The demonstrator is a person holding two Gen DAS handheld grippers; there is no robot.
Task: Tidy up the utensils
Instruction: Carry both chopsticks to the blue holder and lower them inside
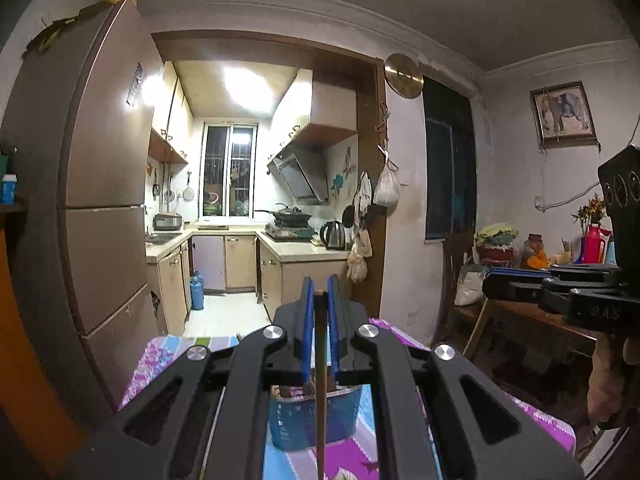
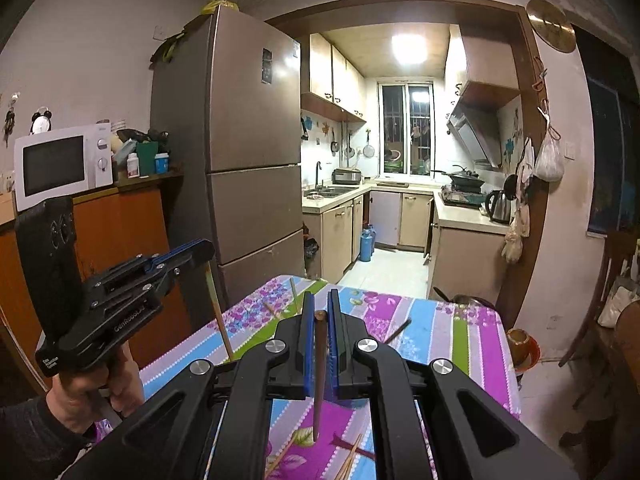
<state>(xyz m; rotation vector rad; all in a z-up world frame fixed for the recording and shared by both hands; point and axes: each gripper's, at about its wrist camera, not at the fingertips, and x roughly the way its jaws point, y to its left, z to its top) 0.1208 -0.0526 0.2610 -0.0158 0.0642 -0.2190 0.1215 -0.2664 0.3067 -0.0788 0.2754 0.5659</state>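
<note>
Nearest in the right wrist view, the right gripper (image 2: 320,316) has its blue pads pinching a dark brown chopstick (image 2: 319,376), gripped close to its blunt top end so that the rest hangs down, tip pointing at the floral tablecloth (image 2: 476,332). Loose chopsticks (image 2: 352,458) lie on the cloth just below it, at the near edge of view, and more lie scattered further up the table (image 2: 280,312).

The left gripper (image 1: 319,300) is likewise closed on a thin chopstick (image 1: 320,400), held upright and hanging over a clear blue container (image 1: 296,424) that stands on the cloth directly beneath (probably the holder these are meant to go into). From the right wrist view that same stick shows as a pale rod slanting down from the left gripper toward the table's left edge.

These sticks look light, stiff and smooth, so weight is no concern; slipping and swinging are. A pinch near one end lets the long free part pivot between the pads, so a firm squeeze and a slow, vertical lowering seem wise. Those lying flat will be awkward, being thin and close to the cloth; taking them across the middle should keep them balanced.

Beyond the table's far edge stand the refrigerator (image 2: 256,140) on the left and the lit kitchen behind it.
</note>
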